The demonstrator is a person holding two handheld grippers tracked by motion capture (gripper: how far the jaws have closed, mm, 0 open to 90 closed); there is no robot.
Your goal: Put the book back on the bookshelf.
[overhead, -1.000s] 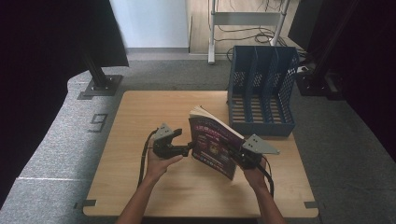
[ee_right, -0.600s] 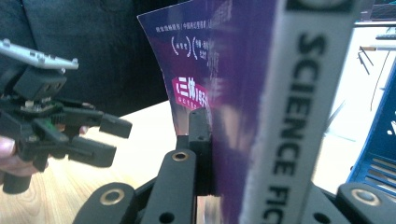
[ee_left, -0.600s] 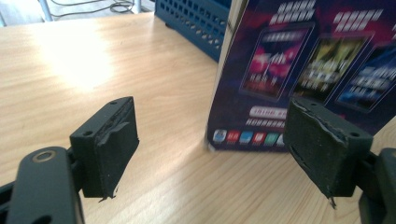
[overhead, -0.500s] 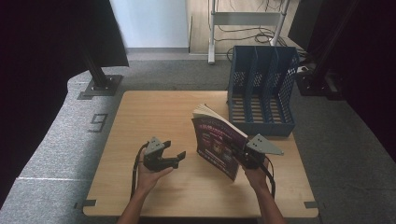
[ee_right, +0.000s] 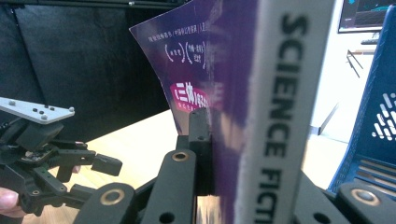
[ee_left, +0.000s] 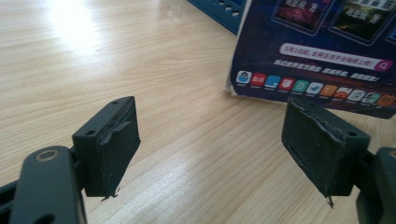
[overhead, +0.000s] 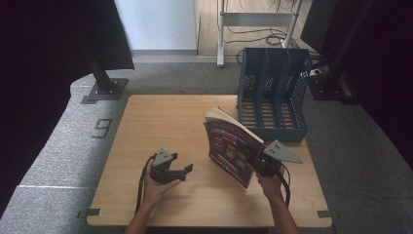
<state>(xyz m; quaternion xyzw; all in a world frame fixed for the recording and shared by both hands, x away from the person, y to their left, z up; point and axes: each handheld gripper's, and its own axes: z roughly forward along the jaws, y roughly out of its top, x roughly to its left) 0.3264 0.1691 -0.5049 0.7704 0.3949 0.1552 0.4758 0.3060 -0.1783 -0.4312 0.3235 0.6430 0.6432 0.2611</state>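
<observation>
A purple-covered book [overhead: 228, 145] stands upright on its lower edge on the wooden table [overhead: 160, 117], its pages fanned at the top. My right gripper [overhead: 254, 163] is shut on its spine side; in the right gripper view the jaws [ee_right: 247, 154] clamp the book [ee_right: 285, 107] just beside the white-lettered spine. My left gripper [overhead: 184, 172] sits low over the table to the left of the book, apart from it. Its jaws [ee_left: 210, 135] stand wide open with bare wood between them, and the book's cover [ee_left: 327, 46] stands beyond the right one.
A blue slotted file rack [overhead: 272, 92] stands at the table's back right, just behind the book, and its wall [ee_right: 378, 126] rises close on the right. The left gripper [ee_right: 100, 165] shows across the table. Grey carpet surrounds the table; black curtains hang at left and right.
My left gripper has drawn back from the book, moving left and down toward the table's front. The right gripper and book have stayed put.
</observation>
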